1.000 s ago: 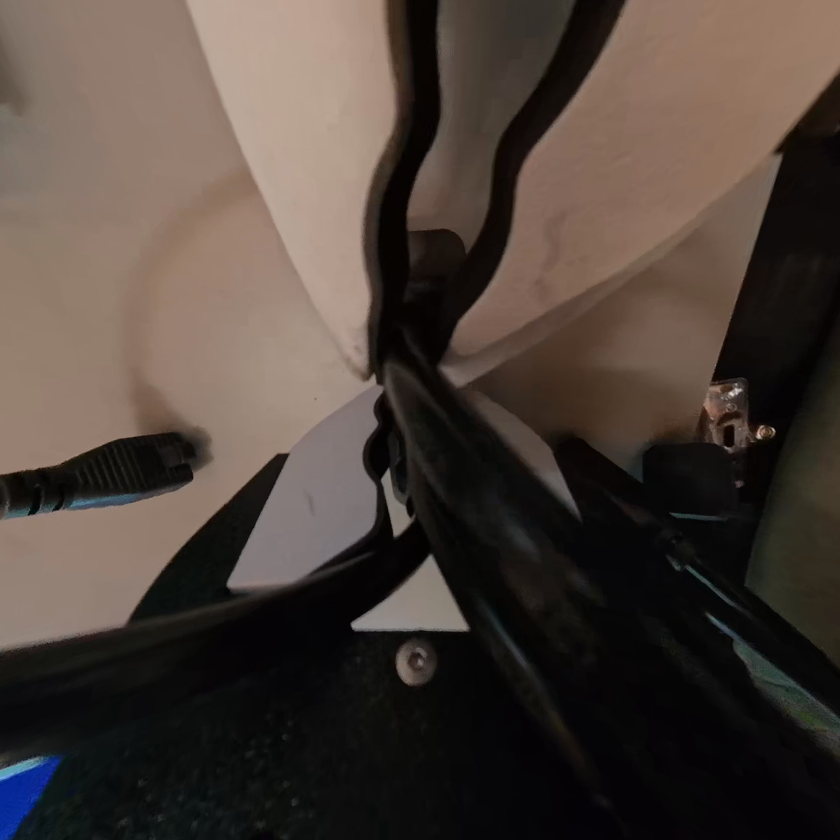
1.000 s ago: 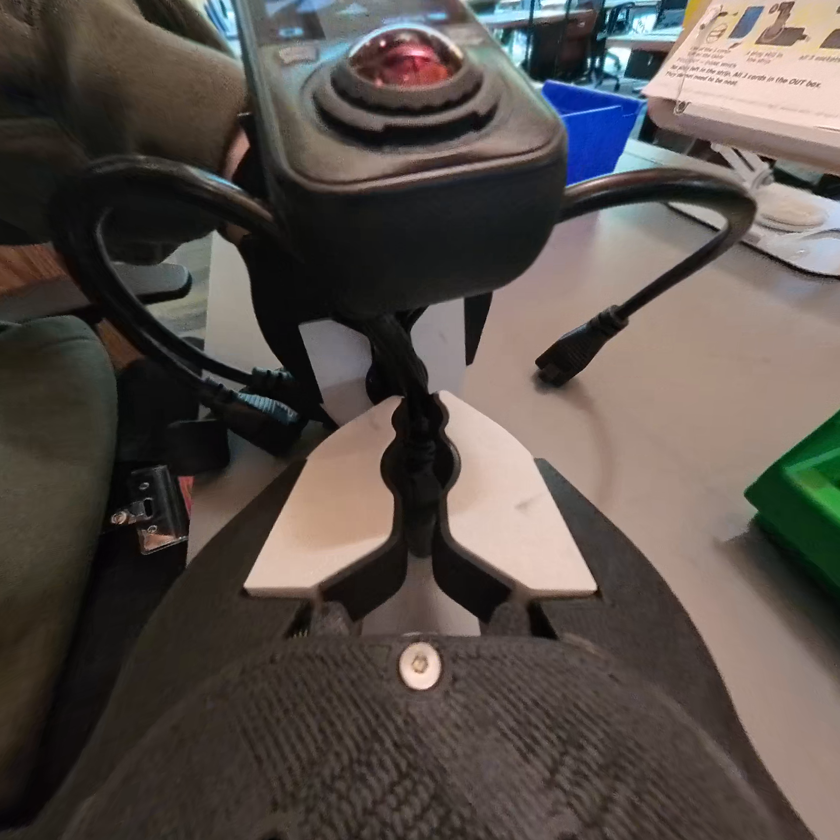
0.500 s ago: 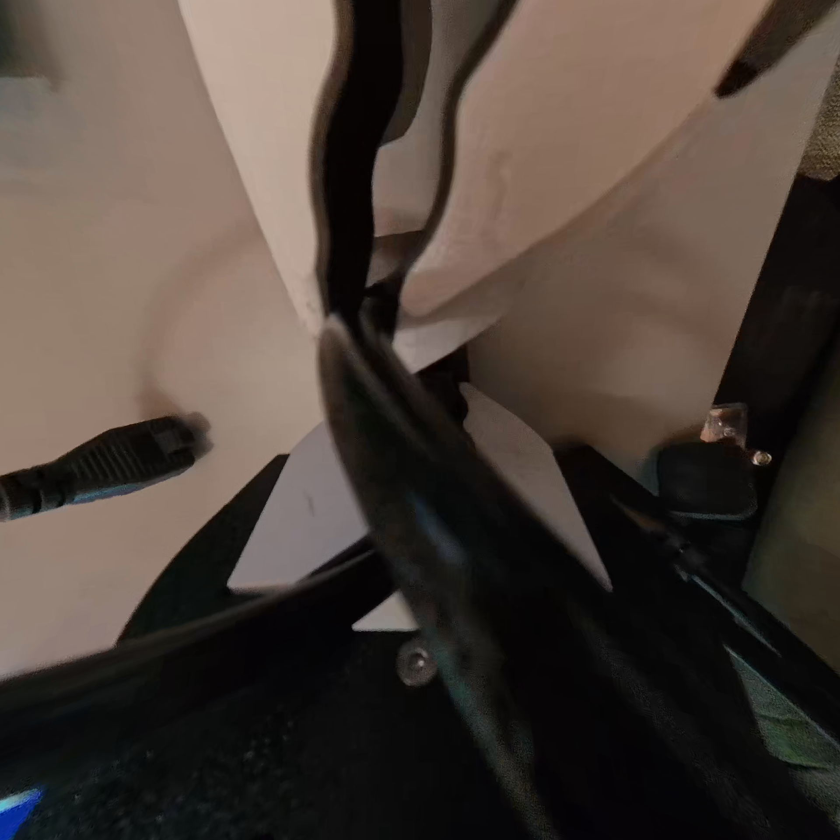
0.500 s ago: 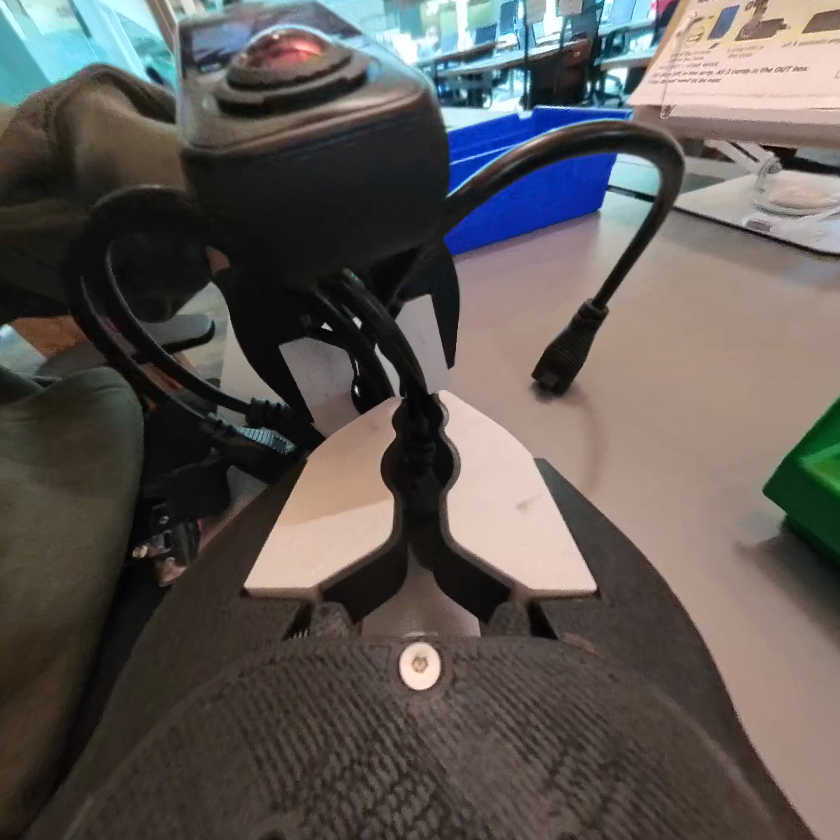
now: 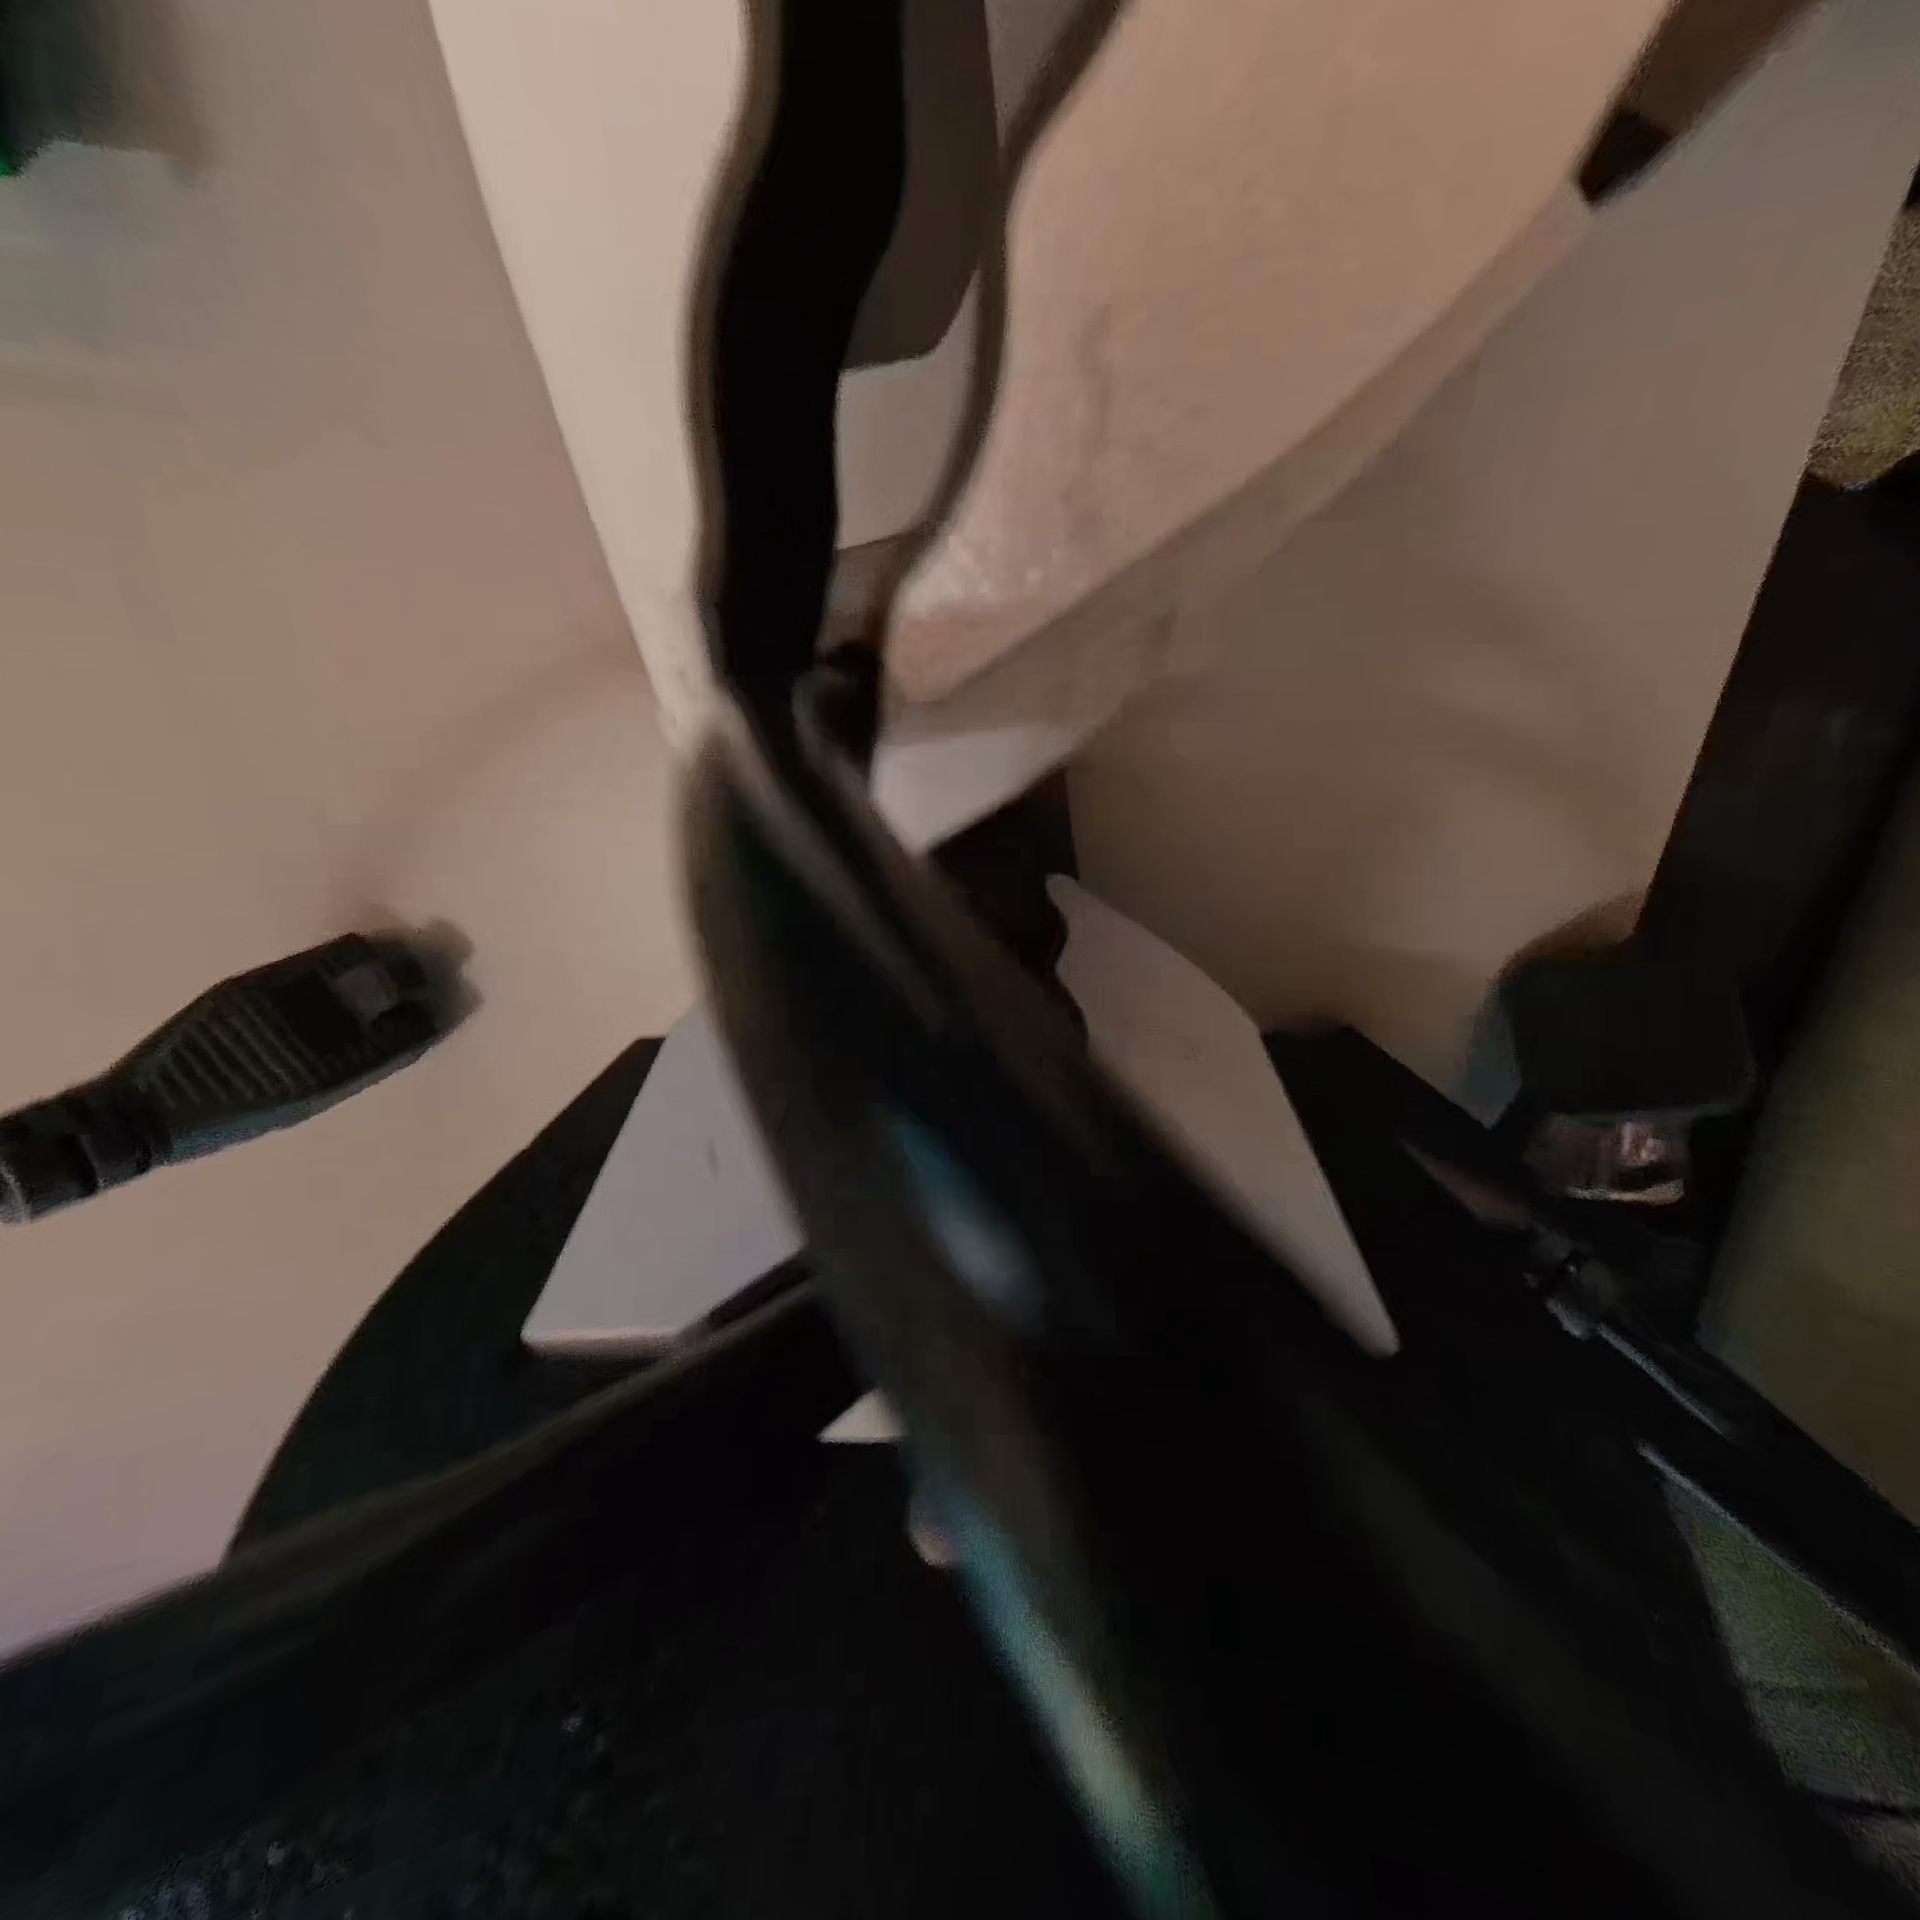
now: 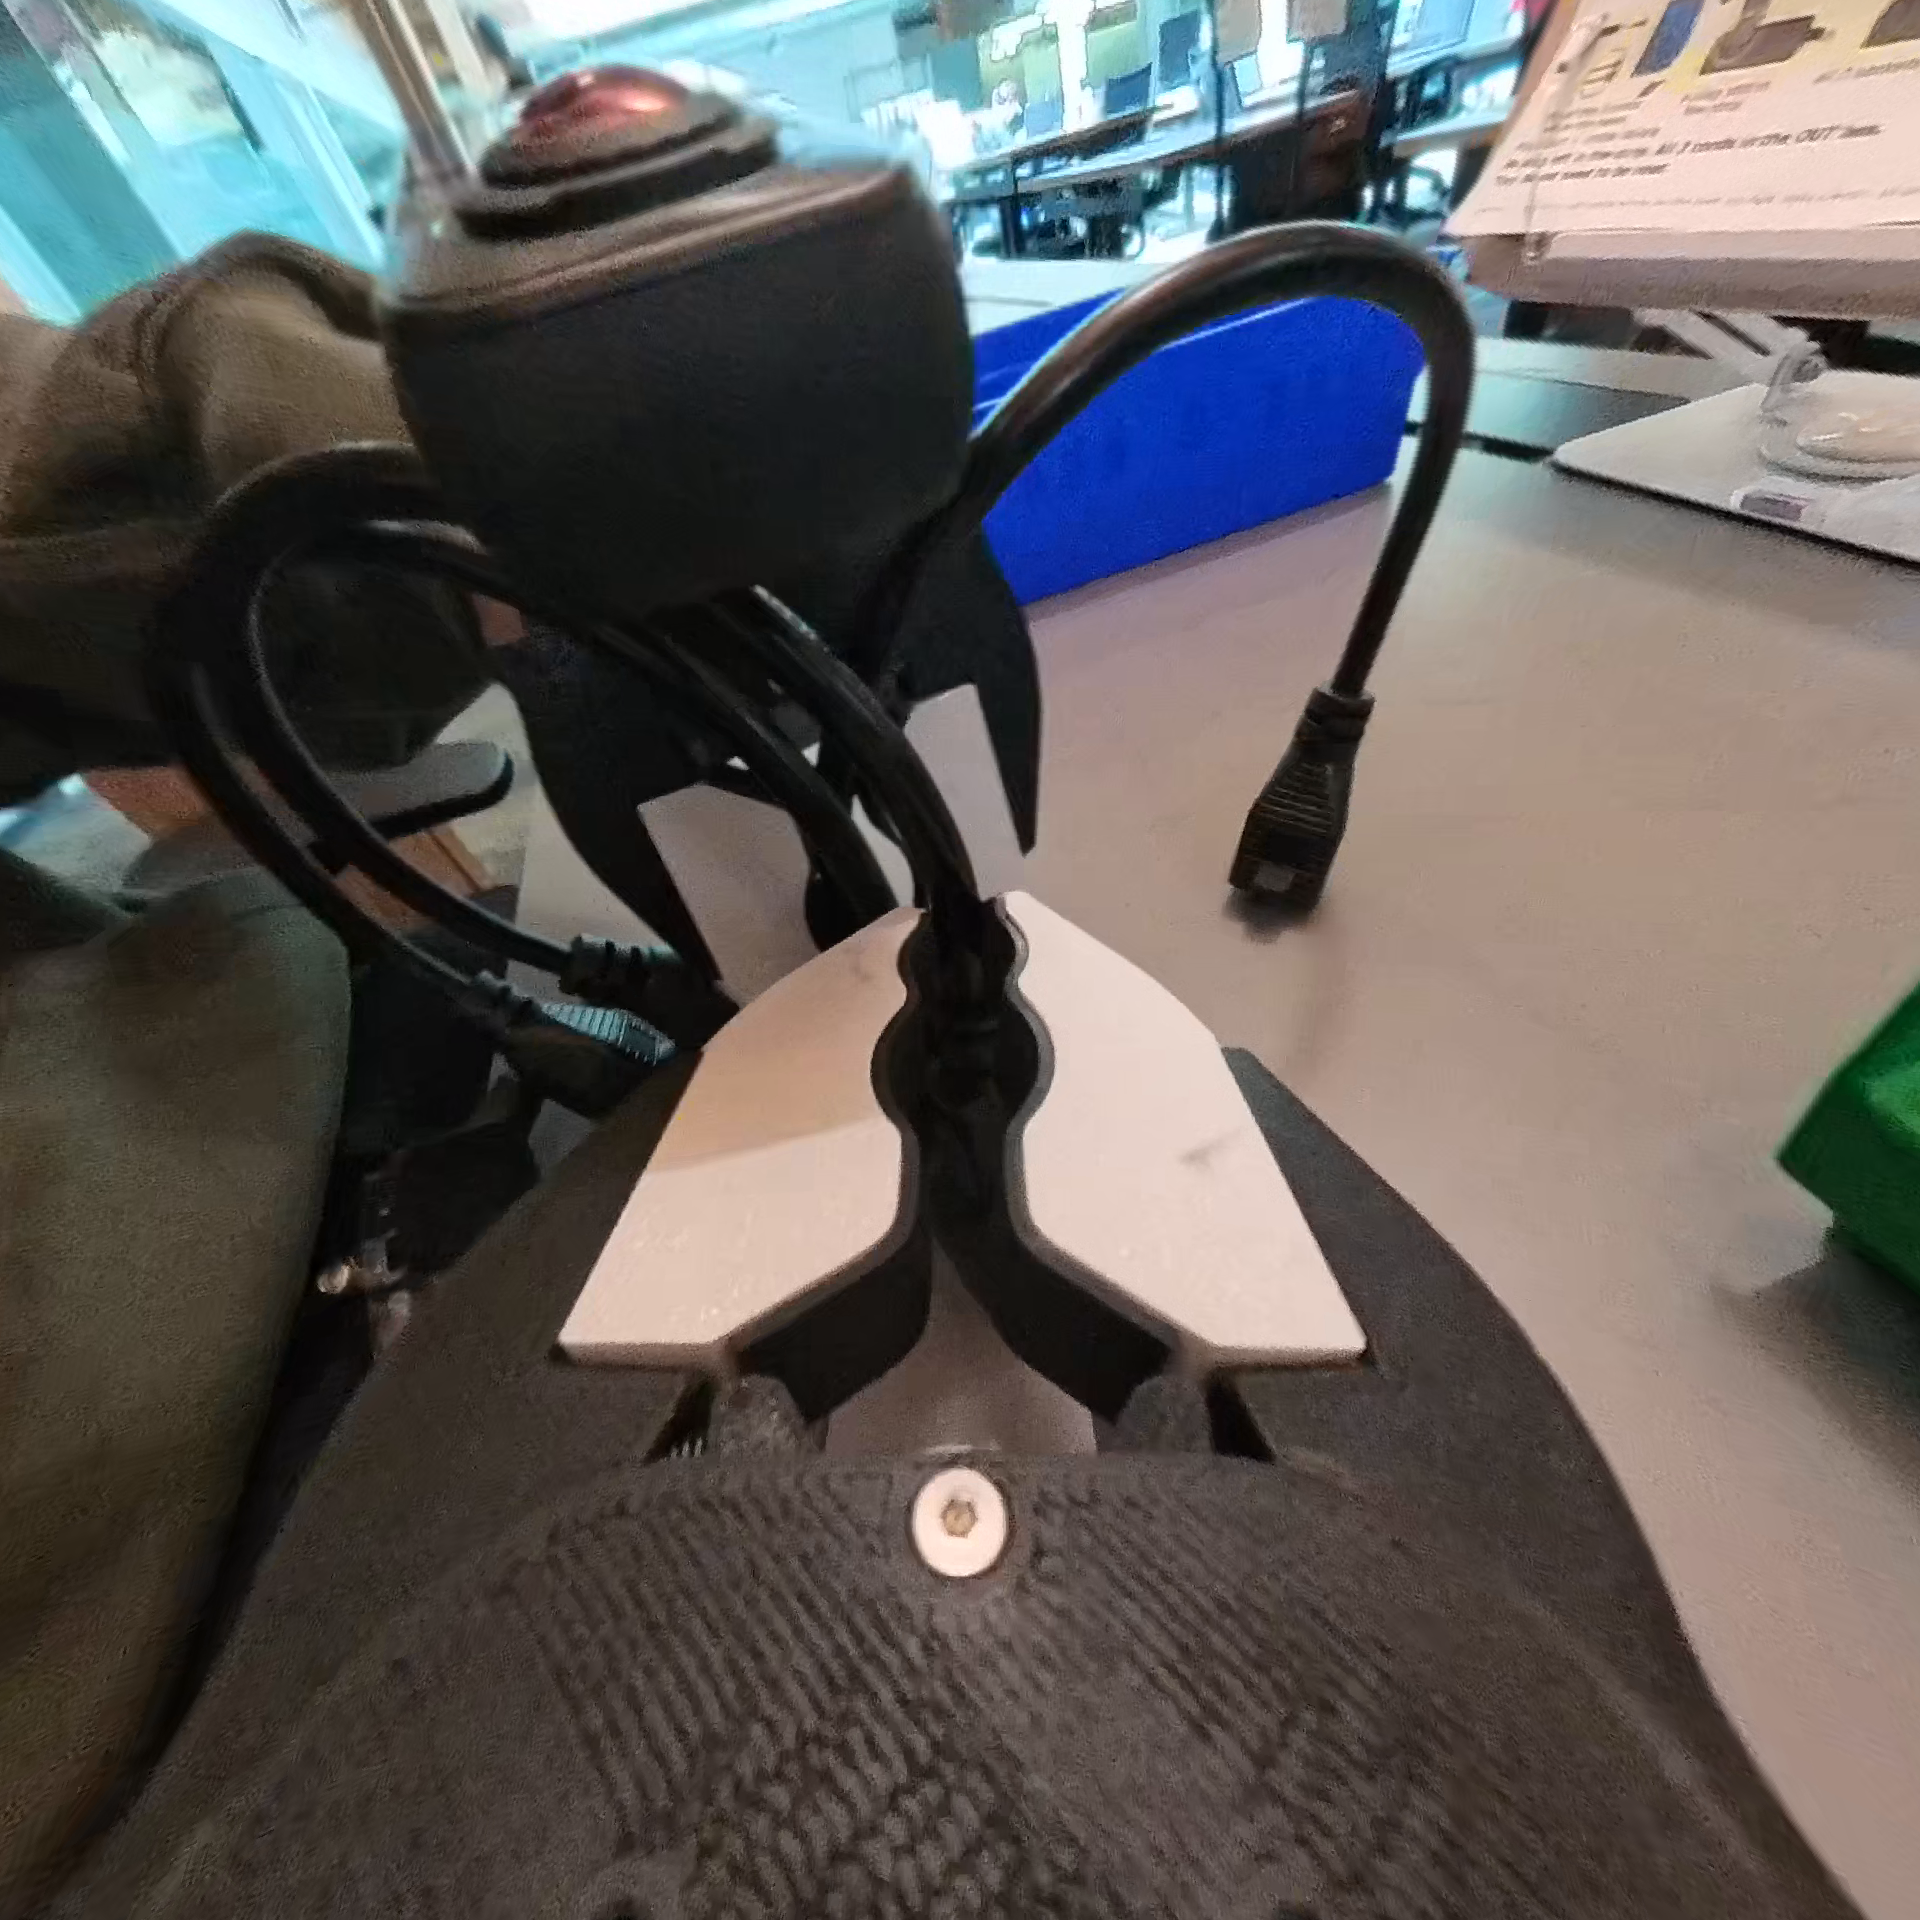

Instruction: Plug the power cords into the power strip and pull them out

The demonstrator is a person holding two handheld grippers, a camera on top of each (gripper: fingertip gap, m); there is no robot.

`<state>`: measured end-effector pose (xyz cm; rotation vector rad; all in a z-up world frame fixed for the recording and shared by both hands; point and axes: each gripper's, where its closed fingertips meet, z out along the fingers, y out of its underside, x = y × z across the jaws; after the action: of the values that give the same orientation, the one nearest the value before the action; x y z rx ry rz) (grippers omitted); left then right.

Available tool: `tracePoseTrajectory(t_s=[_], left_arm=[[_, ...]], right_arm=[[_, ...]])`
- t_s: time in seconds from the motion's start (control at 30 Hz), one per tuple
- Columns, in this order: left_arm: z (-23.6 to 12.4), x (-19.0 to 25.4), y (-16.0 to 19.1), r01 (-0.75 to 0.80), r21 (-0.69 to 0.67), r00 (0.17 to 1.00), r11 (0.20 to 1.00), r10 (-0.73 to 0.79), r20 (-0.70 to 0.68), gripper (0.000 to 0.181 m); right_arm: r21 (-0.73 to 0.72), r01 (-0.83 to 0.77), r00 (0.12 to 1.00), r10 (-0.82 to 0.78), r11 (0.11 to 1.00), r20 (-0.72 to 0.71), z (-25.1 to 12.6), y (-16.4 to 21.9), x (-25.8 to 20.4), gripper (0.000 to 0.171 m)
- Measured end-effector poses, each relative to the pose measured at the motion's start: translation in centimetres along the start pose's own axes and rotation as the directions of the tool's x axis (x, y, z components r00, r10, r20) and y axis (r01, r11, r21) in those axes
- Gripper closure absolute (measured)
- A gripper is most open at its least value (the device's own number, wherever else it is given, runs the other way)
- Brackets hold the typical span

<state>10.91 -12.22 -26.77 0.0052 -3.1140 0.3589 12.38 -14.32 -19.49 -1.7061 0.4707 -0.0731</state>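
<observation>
My right gripper [image 6: 961, 935] is shut on a bundle of black power cords [image 6: 961, 1013], pinched between its white fingers [image 6: 1143, 1132]. My left gripper [image 6: 821, 821] faces it just beyond, and the same cords loop through its fingers. One cord arcs up and right, and its connector end [image 6: 1294, 821] hangs just above the grey table [image 6: 1558, 935]. In the left wrist view my left gripper [image 5: 935, 935] is closed on the cords [image 5: 894, 1091], which cross thick and blurred before the camera. The right gripper's white fingers [image 5: 1195, 364] fill the top, and the connector end [image 5: 281, 1039] lies left. No power strip is in view.
A blue bin [image 6: 1195, 447] stands behind the grippers and a green bin [image 6: 1860, 1143] at the right edge. A white stand with a printed sheet [image 6: 1714, 156] is at the back right. A person's olive sleeve [image 6: 156, 1143] fills the left side. The grippers' ends are close to 7 cm from one another.
The left gripper has drawn back and to the left from the right gripper, stretching the cords between them. The hanging connector end swung to point downward. Both grips hold.
</observation>
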Motion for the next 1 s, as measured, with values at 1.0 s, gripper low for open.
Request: tracePoseTrajectory(t_s=[1.0], left_arm=[[0.1,0.6,-0.6,-0.036,0.071,0.999,0.997,0.039,-0.036,0.162]], right_arm=[[0.036,0.063,0.998,-0.064,0.997,0.023,-1.6,0.5,-1.9,0.162]])
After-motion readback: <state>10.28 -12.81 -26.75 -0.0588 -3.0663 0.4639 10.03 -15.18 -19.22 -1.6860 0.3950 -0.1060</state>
